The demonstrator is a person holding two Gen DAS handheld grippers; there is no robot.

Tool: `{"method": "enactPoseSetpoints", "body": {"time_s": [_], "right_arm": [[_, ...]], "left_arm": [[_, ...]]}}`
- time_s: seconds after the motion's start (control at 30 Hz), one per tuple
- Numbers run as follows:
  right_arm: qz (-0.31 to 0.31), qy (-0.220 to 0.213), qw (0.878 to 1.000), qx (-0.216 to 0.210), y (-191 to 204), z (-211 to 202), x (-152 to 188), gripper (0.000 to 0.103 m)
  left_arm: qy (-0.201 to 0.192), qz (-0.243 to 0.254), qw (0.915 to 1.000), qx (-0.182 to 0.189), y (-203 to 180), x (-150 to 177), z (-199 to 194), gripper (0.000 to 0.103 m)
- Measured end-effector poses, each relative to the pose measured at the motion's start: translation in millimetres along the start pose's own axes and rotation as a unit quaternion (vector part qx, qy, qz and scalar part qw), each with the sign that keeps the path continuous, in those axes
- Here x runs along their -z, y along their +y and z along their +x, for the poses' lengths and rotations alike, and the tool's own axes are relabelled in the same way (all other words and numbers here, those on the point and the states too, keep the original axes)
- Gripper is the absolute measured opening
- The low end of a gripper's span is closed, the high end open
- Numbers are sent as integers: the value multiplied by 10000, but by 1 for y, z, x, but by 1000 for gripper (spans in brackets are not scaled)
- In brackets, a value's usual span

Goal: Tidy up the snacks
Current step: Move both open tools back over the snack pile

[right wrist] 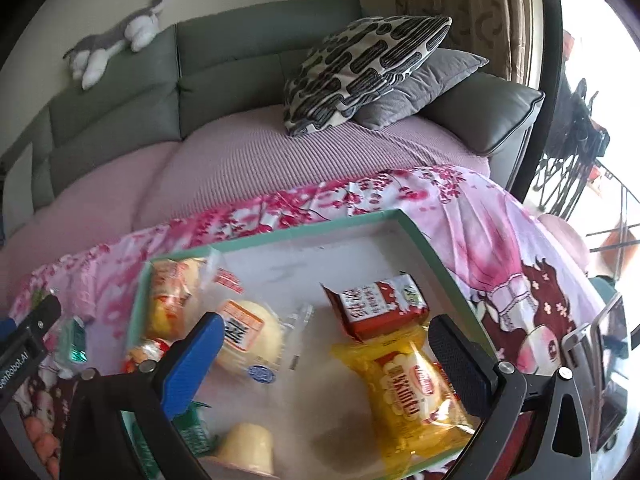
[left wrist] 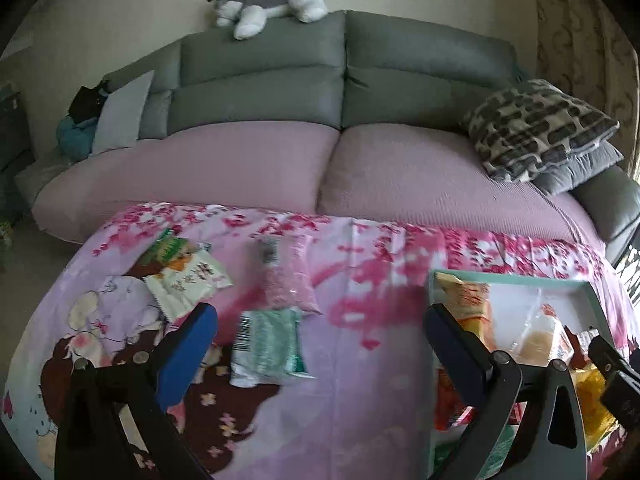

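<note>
Progress: sorting looks well past halfway, judged by how many packets lie in the box against how many lie loose.
Box: teal-rimmed shallow box sits on the right part of the tabletop, which is covered by a pink floral cloth, with a sofa beyond it.
Already inside: yellow snack packet near the right wall, red-and-white carton just beyond it, clear-wrapped bun in the middle, orange-printed bag at the far left corner, pale pudding cup at the near edge.
Still outside: green-and-silver packet in the middle of the cloth, pink packet just beyond it, white-and-green packet further left; all three are well apart from the box.
Right claw: right claw hangs over the box with its jaws spread wide and nothing pinched; the yellow packet lies loose beneath it.
Left claw: left claw is spread wide and empty, hanging near the green-and-silver packet.
Left to do: those three loose packets probably need carrying right into the box; the green-and-silver one seems the nearest candidate.
Doubt: blur hides most printed labels, so contents stay unnamed.
</note>
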State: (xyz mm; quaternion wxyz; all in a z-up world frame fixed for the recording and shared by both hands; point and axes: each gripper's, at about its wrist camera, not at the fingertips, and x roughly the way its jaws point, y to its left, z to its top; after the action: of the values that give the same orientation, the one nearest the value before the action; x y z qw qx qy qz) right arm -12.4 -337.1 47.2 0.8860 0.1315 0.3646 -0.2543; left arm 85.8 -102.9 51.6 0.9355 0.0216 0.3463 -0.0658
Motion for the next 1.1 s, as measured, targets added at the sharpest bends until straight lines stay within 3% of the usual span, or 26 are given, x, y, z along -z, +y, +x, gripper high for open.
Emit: {"method": "enactPoseSetpoints", "body": {"time_s": [0.23, 0.57, 0.87, 1.1], "right_arm": [[-41, -51, 9999, 141, 13, -5, -1, 103], [-238, -166, 9995, -107, 55, -19, 0, 103], [-667, -130, 9967, -446, 110, -27, 11, 103], [-1031, -92, 9919, -734, 155, -32, 22, 103]], "left_arm": [[-76, -312, 9991, -264, 44, -2, -4, 103], [79, -703, 9939, -851, 120, 2, -7, 103], [270, -924, 9892, -1103, 174, 8, -14, 103], [394, -1095, 9880, -1016, 208, 13, -12, 103]]}}
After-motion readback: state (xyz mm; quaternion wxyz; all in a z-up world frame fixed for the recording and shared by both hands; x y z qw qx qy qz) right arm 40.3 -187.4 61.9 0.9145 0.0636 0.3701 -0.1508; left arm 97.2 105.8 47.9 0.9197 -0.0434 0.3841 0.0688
